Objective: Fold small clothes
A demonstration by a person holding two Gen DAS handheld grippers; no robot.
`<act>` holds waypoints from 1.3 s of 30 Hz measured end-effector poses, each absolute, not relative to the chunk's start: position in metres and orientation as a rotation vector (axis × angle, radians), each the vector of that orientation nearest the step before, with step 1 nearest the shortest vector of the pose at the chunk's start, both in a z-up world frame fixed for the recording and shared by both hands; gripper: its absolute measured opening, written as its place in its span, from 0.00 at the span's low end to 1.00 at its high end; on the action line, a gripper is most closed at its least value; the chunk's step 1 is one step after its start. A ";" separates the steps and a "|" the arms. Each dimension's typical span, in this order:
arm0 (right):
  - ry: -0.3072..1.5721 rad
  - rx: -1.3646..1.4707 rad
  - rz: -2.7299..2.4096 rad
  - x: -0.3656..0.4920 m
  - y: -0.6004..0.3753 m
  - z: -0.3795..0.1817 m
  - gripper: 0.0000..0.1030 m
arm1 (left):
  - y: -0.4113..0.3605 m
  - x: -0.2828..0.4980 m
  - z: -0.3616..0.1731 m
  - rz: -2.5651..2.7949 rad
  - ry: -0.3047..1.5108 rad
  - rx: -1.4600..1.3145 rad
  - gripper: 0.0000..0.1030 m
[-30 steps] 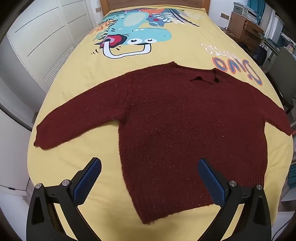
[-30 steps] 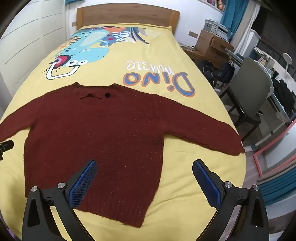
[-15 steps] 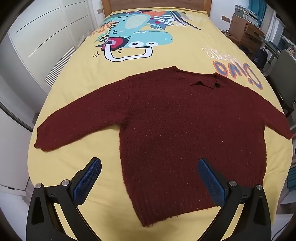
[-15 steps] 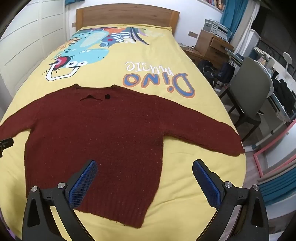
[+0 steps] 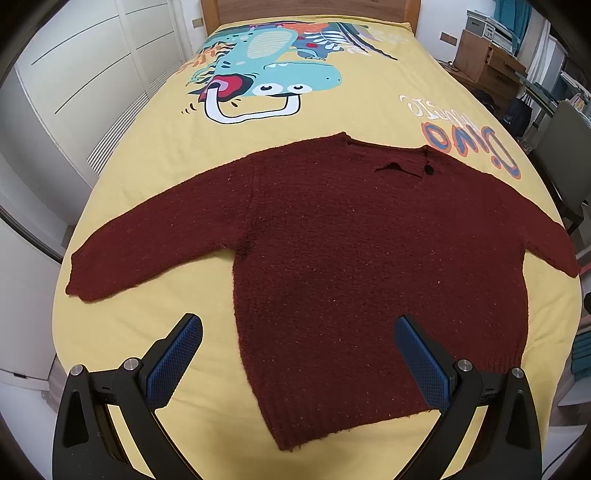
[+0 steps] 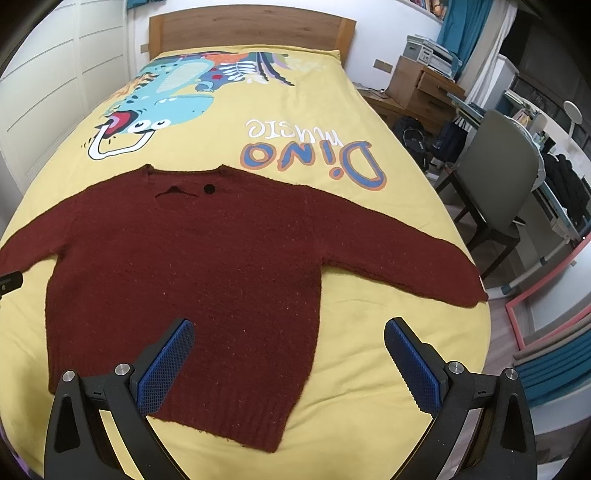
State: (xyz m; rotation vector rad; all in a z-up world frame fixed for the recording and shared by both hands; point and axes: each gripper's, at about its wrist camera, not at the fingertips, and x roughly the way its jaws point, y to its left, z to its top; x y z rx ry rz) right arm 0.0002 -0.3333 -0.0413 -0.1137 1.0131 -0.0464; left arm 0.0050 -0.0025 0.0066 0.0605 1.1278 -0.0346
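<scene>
Your left gripper (image 5: 297,356) has its black arms and blue ribbed pads spread wide, holding nothing; it hangs over the near edge of the bed, left pad over bare sheet, right pad over the hem area of the dark red knitted sweater (image 5: 354,266). Your right gripper (image 6: 288,363) is the same: jaws wide apart, empty, left pad over the sweater (image 6: 192,266) body, right pad over bare sheet. The sweater lies flat and face up on the yellow printed bedspread (image 5: 369,107), both sleeves stretched out sideways, ribbed hem toward you, neckline away from you. One dark round button (image 6: 209,189) sits at the neckline beside a short open slit. The left sleeve cuff (image 5: 79,277) lies near the bed's left edge; the right sleeve cuff (image 6: 469,291) reaches the right edge. Readable print on the bedspread (image 6: 332,110), upside down from your side: "Dino" in big blue letters outlined orange (image 6: 314,158), "music" in white above it (image 6: 288,129). Beyond the neckline there's a teal cartoon dinosaur (image 5: 273,70) with a white horseshoe-shaped mouth. Wooden headboard (image 6: 251,29) at the far end, white panelled wardrobe doors (image 5: 81,74) to the left, grey chair (image 6: 495,166) and a wooden drawer unit (image 6: 421,88) to the right. A small black part pokes into the right view at the left edge (image 6: 9,281); can't tell what it is.
</scene>
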 end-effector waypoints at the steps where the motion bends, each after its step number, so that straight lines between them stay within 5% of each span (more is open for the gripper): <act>1: 1.015 -0.114 -0.045 0.000 -0.333 -0.042 1.00 | -0.003 0.005 0.007 -0.034 1.126 0.065 0.99; 39: 1.064 -0.162 -0.012 0.003 -0.327 -0.057 1.00 | -0.017 0.006 0.003 -0.069 1.145 0.097 0.99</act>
